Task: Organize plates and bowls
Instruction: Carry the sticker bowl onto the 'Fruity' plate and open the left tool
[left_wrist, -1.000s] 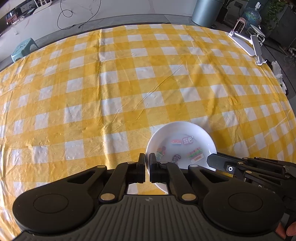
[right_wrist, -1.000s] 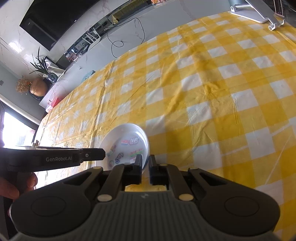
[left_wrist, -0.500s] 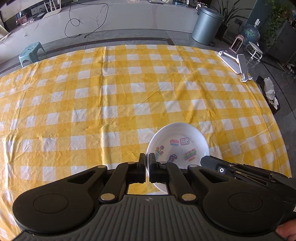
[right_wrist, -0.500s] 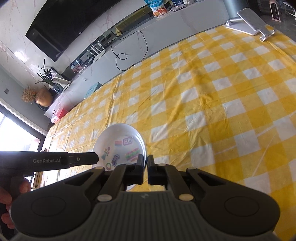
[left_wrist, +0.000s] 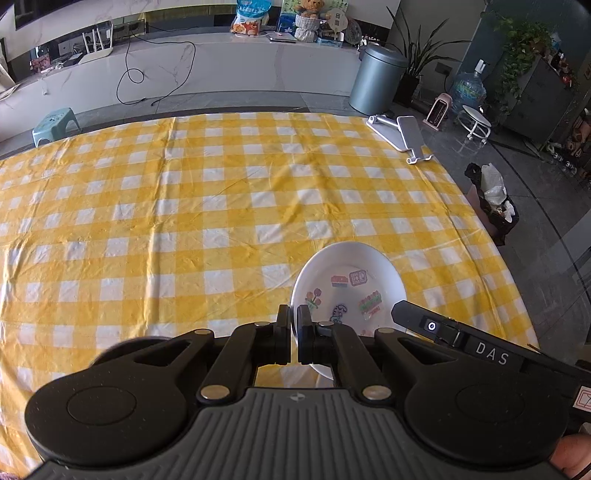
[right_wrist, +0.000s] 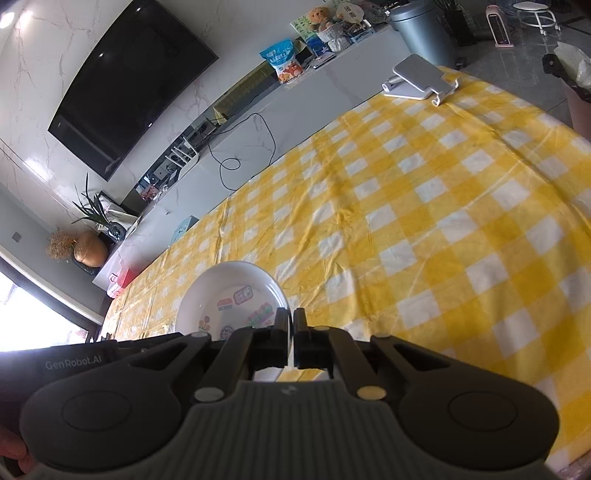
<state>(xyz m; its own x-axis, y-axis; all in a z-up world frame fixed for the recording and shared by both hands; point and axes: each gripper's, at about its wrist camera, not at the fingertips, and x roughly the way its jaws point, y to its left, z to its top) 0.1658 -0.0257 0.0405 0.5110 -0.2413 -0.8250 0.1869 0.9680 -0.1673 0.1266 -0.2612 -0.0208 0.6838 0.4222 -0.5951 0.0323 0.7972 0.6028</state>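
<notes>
yellow-and-white checked tablecloth (left_wrist: 184, 229) runs out ahead of both grippers. one white bowl (left_wrist: 349, 266), round so no long axis, opening facing up, with five colourful stickers inside. left gripper (left_wrist: 294, 325) is pinched onto its left rim, the bowl just ahead and right of the tips. right gripper (right_wrist: 290, 328) is clamped on the bowl's (right_wrist: 229, 280) right rim. one phone stand (left_wrist: 400, 134) sits far ahead, right.
</notes>
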